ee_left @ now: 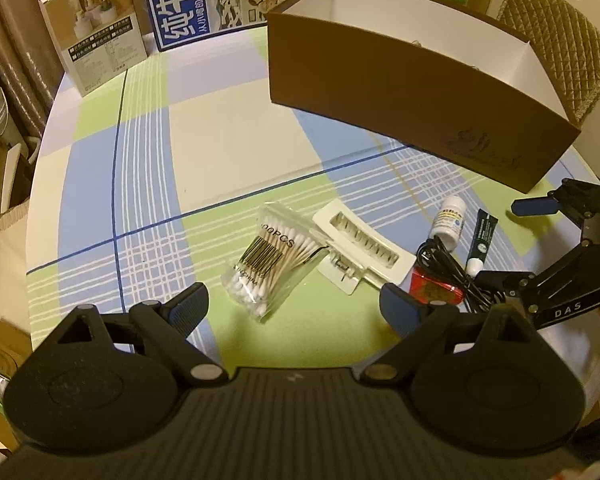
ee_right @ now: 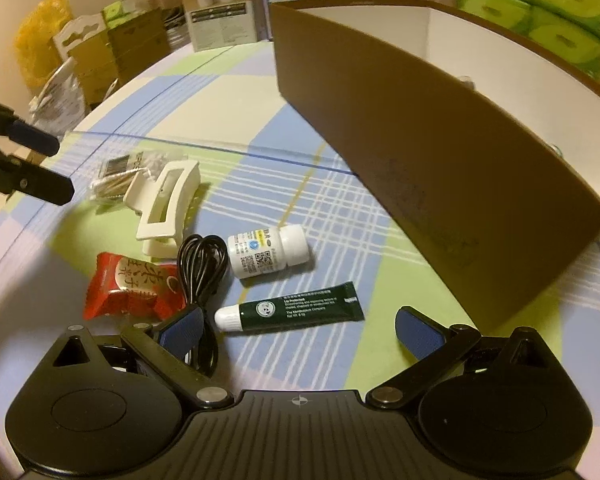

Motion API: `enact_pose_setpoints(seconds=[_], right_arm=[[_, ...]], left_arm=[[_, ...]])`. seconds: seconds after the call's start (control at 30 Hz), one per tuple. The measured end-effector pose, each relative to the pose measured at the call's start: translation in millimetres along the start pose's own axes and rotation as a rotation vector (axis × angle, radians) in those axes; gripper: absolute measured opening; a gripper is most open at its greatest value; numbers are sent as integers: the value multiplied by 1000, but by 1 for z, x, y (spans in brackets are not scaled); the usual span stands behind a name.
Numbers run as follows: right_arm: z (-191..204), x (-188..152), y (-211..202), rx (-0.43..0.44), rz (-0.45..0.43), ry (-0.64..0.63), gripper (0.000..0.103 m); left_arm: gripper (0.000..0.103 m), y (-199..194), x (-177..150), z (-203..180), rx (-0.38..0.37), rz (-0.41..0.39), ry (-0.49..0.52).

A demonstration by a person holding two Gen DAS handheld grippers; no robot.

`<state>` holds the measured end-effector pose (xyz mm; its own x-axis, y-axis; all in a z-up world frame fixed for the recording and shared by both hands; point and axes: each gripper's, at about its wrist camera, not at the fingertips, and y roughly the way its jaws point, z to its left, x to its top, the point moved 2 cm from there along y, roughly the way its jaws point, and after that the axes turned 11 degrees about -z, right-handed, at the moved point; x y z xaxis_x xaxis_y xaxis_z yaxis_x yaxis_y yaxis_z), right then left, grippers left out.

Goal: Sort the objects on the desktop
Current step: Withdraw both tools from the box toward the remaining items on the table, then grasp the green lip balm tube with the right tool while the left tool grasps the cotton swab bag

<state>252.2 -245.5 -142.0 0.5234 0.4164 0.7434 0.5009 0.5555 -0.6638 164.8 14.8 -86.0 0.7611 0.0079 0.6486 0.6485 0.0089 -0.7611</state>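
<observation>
I have the loose objects grouped on the checked worktop (ee_left: 228, 152), in front of the brown box (ee_left: 412, 96), which stands open-topped with white inner walls. In my right wrist view the dark green lip-balm tube (ee_right: 296, 307) lies flat just ahead of my right claw (ee_right: 300, 330), white cap toward 9 o'clock. At 12 o'clock from the tube, near but apart, the white pill bottle (ee_right: 266, 252) lies on its side. The coiled black cable (ee_right: 202, 264) sits at 10 o'clock from the tube, its tail running past my claw's left finger. The red candy wrapper (ee_right: 128, 288) touches the cable on its 9 o'clock side. The white hair clip (ee_right: 168, 204) lies beyond them at 11 o'clock, and the bag of cotton swabs (ee_right: 120, 178) just past it.

My right claw is spread wide with nothing between its fingers. My left claw (ee_left: 296, 306) is likewise spread wide and empty, hovering with the swab bag just ahead of it.

A grey product box (ee_left: 94, 28) and a blue milk carton (ee_left: 188, 0) stand at the worktop's far edge, at 11 o'clock from the brown box in the left view.
</observation>
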Motion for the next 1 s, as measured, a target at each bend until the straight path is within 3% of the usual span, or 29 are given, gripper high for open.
enact_pose_setpoints(seconds=[0.27,0.57,0.87,1.0], right_arm=[[-10,1,10,43,14,-6,83],[-2,-1,14,14,24,-129,83],[-5,1,17,34,33,-106,82],[-5,0,14,35,52,-109,82]], left_arm=[[90,5,-1,8,11,16,-16],[90,9,-1,9,10,26,-19],[90,13,-2,9,4,33,-9],[90,11,-4,10,-32,8,30]])
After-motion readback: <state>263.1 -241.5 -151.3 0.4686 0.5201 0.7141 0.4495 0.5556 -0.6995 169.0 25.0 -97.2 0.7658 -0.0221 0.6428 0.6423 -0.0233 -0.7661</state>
